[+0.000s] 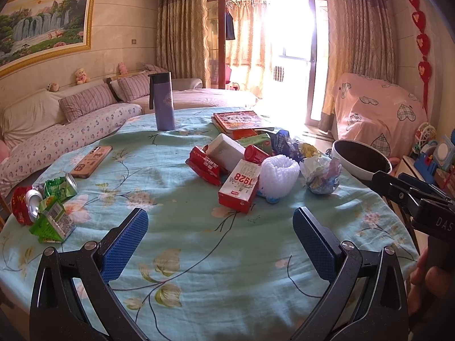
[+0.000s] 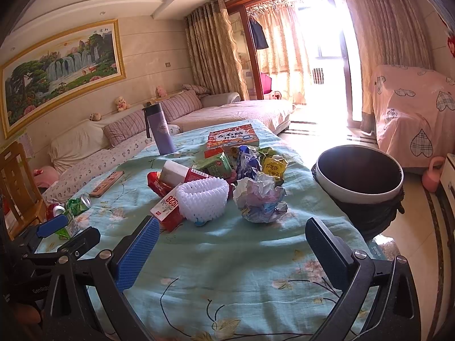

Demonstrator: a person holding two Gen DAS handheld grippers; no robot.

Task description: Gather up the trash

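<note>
Left gripper (image 1: 220,238): jaws spread wide, nothing between the blue pads (image 1: 125,244); it hovers over bare tablecloth (image 1: 199,270) at the near edge of the table. Right gripper (image 2: 231,255): jaws likewise wide apart and empty, above the same cloth.

Trash lies in two groups. Centre group, ahead of both grippers: a red-and-white carton marked 1928 (image 1: 240,186), touching a white foam fruit net (image 1: 278,177); a crumpled paper ball (image 2: 260,199) just beside the net; red wrappers (image 1: 204,164), a white foam block (image 1: 226,150), a green carton (image 2: 216,164) and a yellow packet (image 2: 274,166) behind. Left group, near the table edge: crushed cans (image 1: 31,201) and green cartons (image 1: 54,221).

A lined waste bin (image 2: 359,176) stands just beside the table's right edge. Also on the table: a phone (image 1: 91,161), a purple bottle (image 1: 163,102), upright, and books (image 1: 241,122).
</note>
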